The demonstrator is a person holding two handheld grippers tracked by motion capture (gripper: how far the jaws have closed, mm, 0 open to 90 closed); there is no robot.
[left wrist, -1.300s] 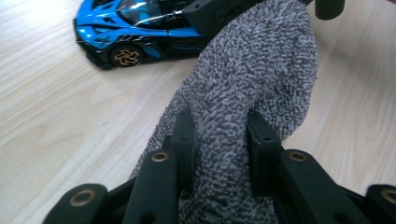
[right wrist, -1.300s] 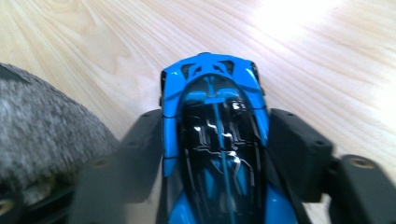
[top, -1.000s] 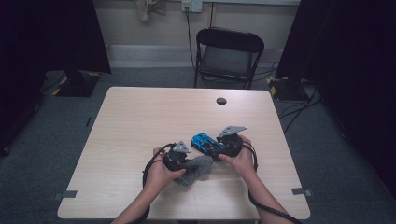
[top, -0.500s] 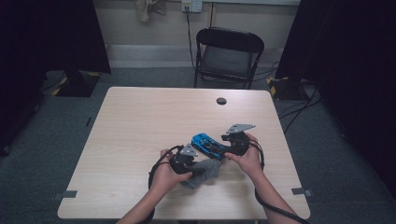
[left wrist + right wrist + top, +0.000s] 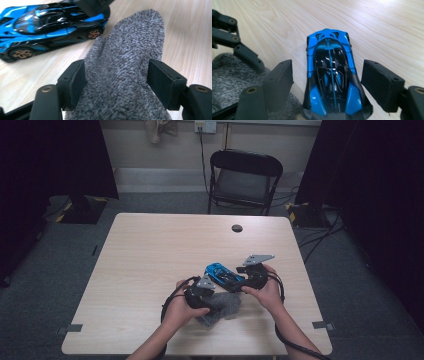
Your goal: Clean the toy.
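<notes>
My left gripper (image 5: 206, 292) sits near the front edge of the table (image 5: 150, 250), a little right of its middle. Its jaws have just been opening, and the grey knitted sock (image 5: 125, 75) lies between them: in the left gripper view the sock fills the gap, its toe end running away from me over the wood. The left pad sits against the knit; the right pad seems to brush its edge, and I cannot tell whether it presses. I read these jaws as parted about the sock, not clamped on it.

My right gripper (image 5: 329, 85) stands just beside the left one, on its right. Its jaws stand wide, and the blue and black toy sports car (image 5: 332, 77) lies lengthwise between them on its wheels. Bare table shows between each pad and the car's flanks, so they hold nothing.

In the high view the car (image 5: 222, 276) lies just behind the sock (image 5: 220, 307), slanted across the table, and the two nearly touch. In the right gripper view the sock (image 5: 229, 82) lies at the left, reaching under my left pad.
</notes>
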